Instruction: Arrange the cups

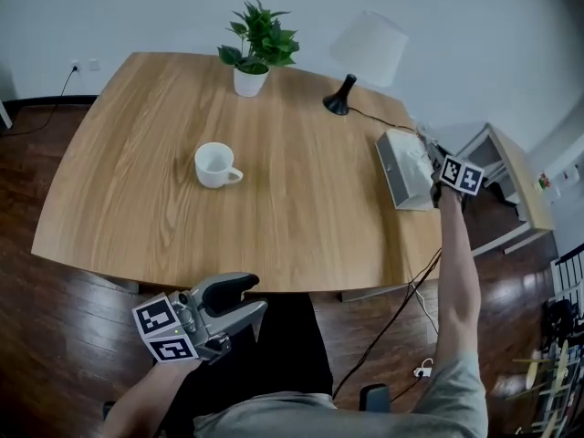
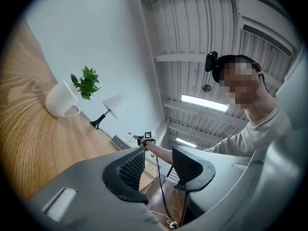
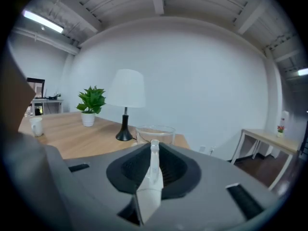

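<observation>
Mug mid table lies nearer the gaping, empty left tool; right tool pinches a thin white piece.

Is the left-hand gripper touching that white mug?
Apart. Head view: the left gripper hangs off the table, bare wood between it and the white mug.

Glass cup lower half hidden behind right gripper, clamped white piece unidentifiable
</observation>
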`<state>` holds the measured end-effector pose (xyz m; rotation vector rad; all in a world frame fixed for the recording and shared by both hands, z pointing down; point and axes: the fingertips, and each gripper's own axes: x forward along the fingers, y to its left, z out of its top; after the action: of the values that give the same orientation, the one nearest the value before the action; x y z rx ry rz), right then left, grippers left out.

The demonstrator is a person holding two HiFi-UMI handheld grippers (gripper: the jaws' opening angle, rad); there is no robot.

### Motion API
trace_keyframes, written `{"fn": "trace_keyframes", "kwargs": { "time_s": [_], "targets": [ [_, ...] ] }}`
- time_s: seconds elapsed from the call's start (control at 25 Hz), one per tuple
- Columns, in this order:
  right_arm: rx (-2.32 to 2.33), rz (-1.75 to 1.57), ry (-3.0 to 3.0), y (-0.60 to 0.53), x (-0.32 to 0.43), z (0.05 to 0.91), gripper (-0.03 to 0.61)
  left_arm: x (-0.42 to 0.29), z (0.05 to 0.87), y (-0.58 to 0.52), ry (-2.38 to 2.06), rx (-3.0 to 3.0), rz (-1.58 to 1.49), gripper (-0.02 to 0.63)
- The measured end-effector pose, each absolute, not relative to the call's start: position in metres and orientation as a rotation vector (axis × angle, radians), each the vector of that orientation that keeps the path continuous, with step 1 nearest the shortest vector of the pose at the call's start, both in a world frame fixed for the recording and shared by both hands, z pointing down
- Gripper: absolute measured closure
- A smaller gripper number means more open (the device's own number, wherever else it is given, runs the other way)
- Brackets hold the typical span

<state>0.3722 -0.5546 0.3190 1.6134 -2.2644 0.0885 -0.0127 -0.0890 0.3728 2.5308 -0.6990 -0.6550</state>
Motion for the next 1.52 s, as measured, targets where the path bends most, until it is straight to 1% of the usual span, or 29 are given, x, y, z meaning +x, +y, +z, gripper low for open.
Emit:
{"fn": "trace_keyframes", "kwargs": {
  "time_s": [0.28,0.48,0.52,0.56,0.6,0.68,0.72,0.76,0.8,0.84,0.88,1.0,1.12,1.24,1.28,1.32,1.52],
  "targets": [
    [1.599,0.127,-2.287,-0.567,0.378,0.327,0.511,-0.011,0.376,-0.090,-0.706,2.540,-0.640,0.426],
    [1.597,0.037,-2.176,-0.568,0.391,0.334,0.500,-0.013,0.373,-0.091,-0.713,2.531,-0.659,0.426],
    [1.613,0.031,-2.150,-0.569,0.394,0.334,0.474,-0.013,0.373,-0.091,-0.717,2.530,-0.662,0.426],
    [1.637,0.036,-2.126,-0.570,0.397,0.334,0.354,-0.012,0.372,-0.092,-0.720,2.532,-0.662,0.426],
    [1.668,0.037,-2.105,-0.568,0.399,0.333,0.295,-0.010,0.372,-0.093,-0.723,2.536,-0.658,0.426],
    [1.727,0.009,-2.104,-0.551,0.397,0.320,0.296,-0.005,0.370,-0.095,-0.724,2.546,-0.643,0.426],
    [1.717,-0.012,-2.161,-0.533,0.383,0.308,0.301,-0.003,0.369,-0.096,-0.721,2.551,-0.640,0.426],
    [1.650,-0.033,-2.268,-0.509,0.354,0.294,0.323,-0.001,0.366,-0.097,-0.718,2.554,-0.644,0.426],
    [1.516,-0.047,-2.407,-0.483,0.311,0.285,0.354,0.000,0.363,-0.099,-0.718,2.556,-0.654,0.426],
    [1.322,-0.054,-2.540,-0.454,0.258,0.284,0.358,-0.001,0.360,-0.101,-0.721,2.557,-0.667,0.426],
    [1.100,-0.061,-2.638,-0.423,0.203,0.294,0.390,-0.003,0.358,-0.102,-0.728,2.556,-0.680,0.426],
    [0.544,-0.148,-2.708,-0.327,0.054,0.352,0.394,-0.014,0.360,-0.100,-0.760,2.535,-0.703,0.426],
    [0.304,-0.332,-2.666,-0.275,-0.038,0.388,0.393,-0.026,0.365,-0.098,-0.788,2.515,-0.718,0.426],
    [0.269,-0.375,-2.658,-0.271,-0.083,0.394,0.391,-0.035,0.364,-0.096,-0.815,2.511,-0.723,0.426],
    [0.287,-0.370,-2.649,-0.276,-0.090,0.395,0.378,-0.036,0.363,-0.096,-0.823,2.511,-0.722,0.426],
    [0.309,-0.361,-2.637,-0.281,-0.093,0.397,0.349,-0.038,0.363,-0.096,-0.830,2.511,-0.721,0.426],
    [0.365,-0.289,-2.593,-0.300,-0.108,0.414,0.348,-0.040,0.362,-0.096,-0.840,2.519,-0.717,0.426]
  ]
}}
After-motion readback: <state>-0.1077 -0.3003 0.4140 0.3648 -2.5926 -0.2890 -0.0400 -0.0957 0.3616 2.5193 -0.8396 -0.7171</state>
